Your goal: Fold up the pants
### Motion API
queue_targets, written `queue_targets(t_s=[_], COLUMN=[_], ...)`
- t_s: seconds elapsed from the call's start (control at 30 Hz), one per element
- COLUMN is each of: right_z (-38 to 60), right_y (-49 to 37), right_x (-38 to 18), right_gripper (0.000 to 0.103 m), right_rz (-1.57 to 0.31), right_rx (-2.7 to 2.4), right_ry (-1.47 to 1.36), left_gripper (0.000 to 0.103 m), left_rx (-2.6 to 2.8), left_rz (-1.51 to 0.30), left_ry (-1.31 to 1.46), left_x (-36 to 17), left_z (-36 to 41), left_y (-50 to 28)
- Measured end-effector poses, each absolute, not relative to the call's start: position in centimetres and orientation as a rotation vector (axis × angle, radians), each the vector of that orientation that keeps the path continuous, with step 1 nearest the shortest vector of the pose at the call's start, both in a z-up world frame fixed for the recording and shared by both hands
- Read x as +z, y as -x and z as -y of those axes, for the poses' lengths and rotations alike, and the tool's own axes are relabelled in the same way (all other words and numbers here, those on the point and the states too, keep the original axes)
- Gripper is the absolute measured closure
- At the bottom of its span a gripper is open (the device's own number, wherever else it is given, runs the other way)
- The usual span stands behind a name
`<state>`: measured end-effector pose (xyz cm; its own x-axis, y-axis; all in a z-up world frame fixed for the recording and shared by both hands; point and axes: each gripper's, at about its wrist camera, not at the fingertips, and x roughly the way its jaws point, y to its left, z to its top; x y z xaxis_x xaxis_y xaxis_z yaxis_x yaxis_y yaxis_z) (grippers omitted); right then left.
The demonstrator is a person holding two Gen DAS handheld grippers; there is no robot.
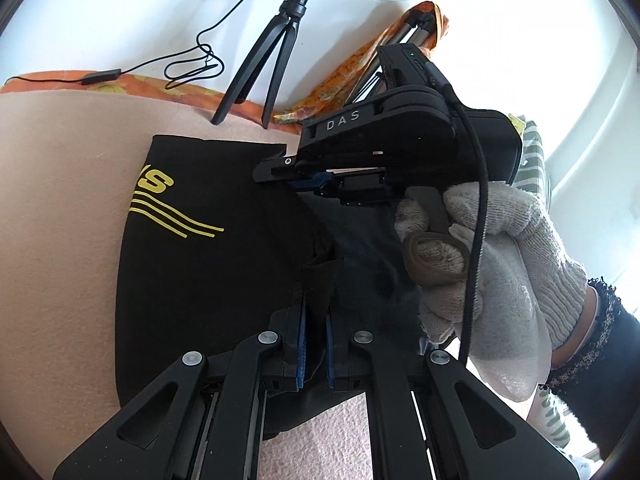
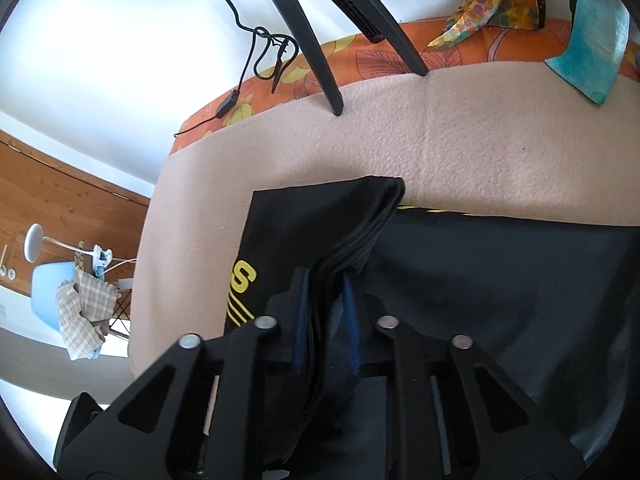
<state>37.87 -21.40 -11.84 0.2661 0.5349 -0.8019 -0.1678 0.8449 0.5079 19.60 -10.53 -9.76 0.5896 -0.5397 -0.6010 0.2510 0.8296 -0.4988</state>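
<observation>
Black pants [image 1: 208, 248] with a yellow print and stripes lie on the pale pink blanket [image 1: 56, 208]. My left gripper [image 1: 316, 320] is shut on a pinched fold of the black fabric at the near edge. My right gripper [image 1: 296, 178], held by a white-gloved hand [image 1: 500, 264], is shut on the fabric farther along the same edge. In the right wrist view my right gripper [image 2: 326, 284] clamps a bunched multi-layer fold of the pants [image 2: 500, 280], lifted above the blanket [image 2: 460, 132].
A black tripod [image 1: 268, 60] with a ring light and a cable [image 1: 192, 60] stands at the blanket's far edge on an orange patterned sheet [image 2: 400, 52]. A teal cloth [image 2: 592, 52] lies at the far right. A blue chair [image 2: 56, 304] stands beyond the left edge.
</observation>
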Motion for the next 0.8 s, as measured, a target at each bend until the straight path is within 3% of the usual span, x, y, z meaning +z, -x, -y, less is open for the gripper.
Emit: queue_targets(t_s=[0.8], right_z=[32.0], right_y=[-34.8], right_x=[-5.4], right_gripper=[0.097], right_rz=[-1.086], right_rx=[0.291], right_ry=[-0.061], left_gripper=[0.097], left_rx=[-0.653], left_rz=[-0.806], left_ry=[0.351], left_x=[-7.5], left_z=[21.5], left_y=[-19.7])
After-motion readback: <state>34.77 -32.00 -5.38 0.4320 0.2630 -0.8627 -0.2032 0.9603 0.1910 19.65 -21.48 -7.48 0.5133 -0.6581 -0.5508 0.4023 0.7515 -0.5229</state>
